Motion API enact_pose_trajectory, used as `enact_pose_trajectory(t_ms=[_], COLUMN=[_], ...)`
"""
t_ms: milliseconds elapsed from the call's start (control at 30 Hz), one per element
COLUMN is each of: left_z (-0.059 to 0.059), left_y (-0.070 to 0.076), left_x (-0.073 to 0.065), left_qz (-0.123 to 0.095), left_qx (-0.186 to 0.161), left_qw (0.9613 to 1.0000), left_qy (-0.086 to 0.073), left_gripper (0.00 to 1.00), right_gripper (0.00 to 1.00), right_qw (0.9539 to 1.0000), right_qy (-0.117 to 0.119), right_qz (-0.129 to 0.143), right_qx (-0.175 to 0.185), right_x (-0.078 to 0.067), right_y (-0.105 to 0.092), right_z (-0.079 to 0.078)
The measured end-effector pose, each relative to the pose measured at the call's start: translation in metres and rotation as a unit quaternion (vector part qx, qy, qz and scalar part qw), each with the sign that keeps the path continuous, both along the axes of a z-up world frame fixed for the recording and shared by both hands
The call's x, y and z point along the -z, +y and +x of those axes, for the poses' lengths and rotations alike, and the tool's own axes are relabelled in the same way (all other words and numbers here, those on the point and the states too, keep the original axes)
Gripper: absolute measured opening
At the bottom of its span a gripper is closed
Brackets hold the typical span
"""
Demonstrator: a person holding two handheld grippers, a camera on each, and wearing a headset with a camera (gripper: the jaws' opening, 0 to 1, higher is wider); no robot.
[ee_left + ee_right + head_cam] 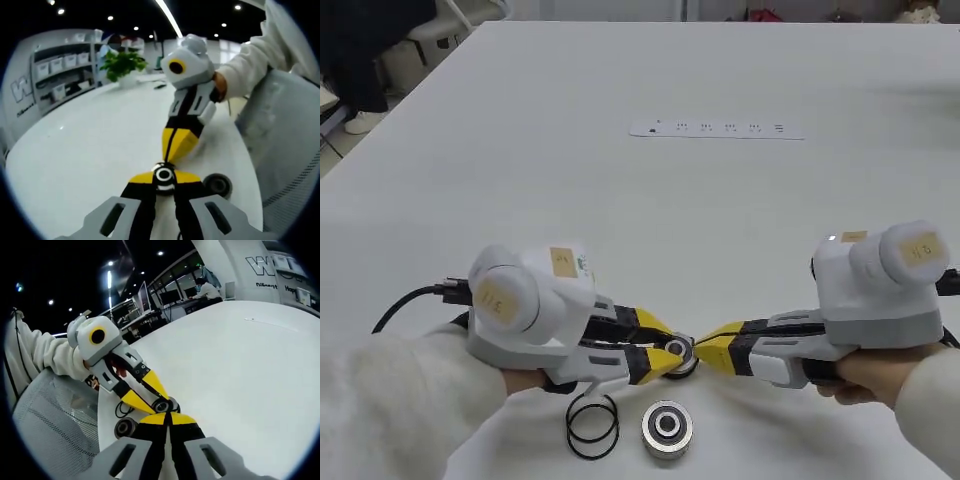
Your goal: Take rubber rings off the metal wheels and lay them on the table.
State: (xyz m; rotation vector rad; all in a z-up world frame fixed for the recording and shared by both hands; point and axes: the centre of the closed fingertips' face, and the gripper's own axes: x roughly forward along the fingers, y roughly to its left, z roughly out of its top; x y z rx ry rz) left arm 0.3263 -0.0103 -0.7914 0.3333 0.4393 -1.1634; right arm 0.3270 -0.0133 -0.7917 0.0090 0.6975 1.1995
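Note:
A small metal wheel (pixel 680 352) is clamped in my left gripper (pixel 667 356), just above the white table (pixel 650 220). In the left gripper view the wheel (pixel 164 174) sits between the yellow tips. My right gripper (pixel 706 341) comes in from the right. Its tips are shut at the wheel's rim on a thin black rubber ring. The right gripper view has its own jaws (pixel 168 418) closed just below the held wheel (pixel 163 405). Two loose black rubber rings (pixel 592 421) lie on the table in front of the left gripper. A second metal wheel (pixel 667 428) lies beside them.
A white power strip (pixel 717 128) lies flat at the middle far side of the table. A black cable (pixel 408 301) trails from the left gripper. A chair (pixel 455 18) stands off the table's far left corner. A mesh chair back (pixel 55 430) is close behind me.

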Motion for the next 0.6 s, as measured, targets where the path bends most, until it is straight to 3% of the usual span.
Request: enact_pose_trajectory(t_ms=[600], left_z=[-0.0003], left_y=[-0.0003], left_x=[0.0000], left_qz=[0.001], left_qx=[0.000], left_qw=[1.0000], left_qy=[-0.002], left_gripper=[0.14], right_gripper=[0.00], right_qw=[1.0000], right_qy=[0.001], right_qz=[0.004], right_qx=[-0.005], right_x=[-0.0025], right_y=[0.0022], right_z=[0.0012])
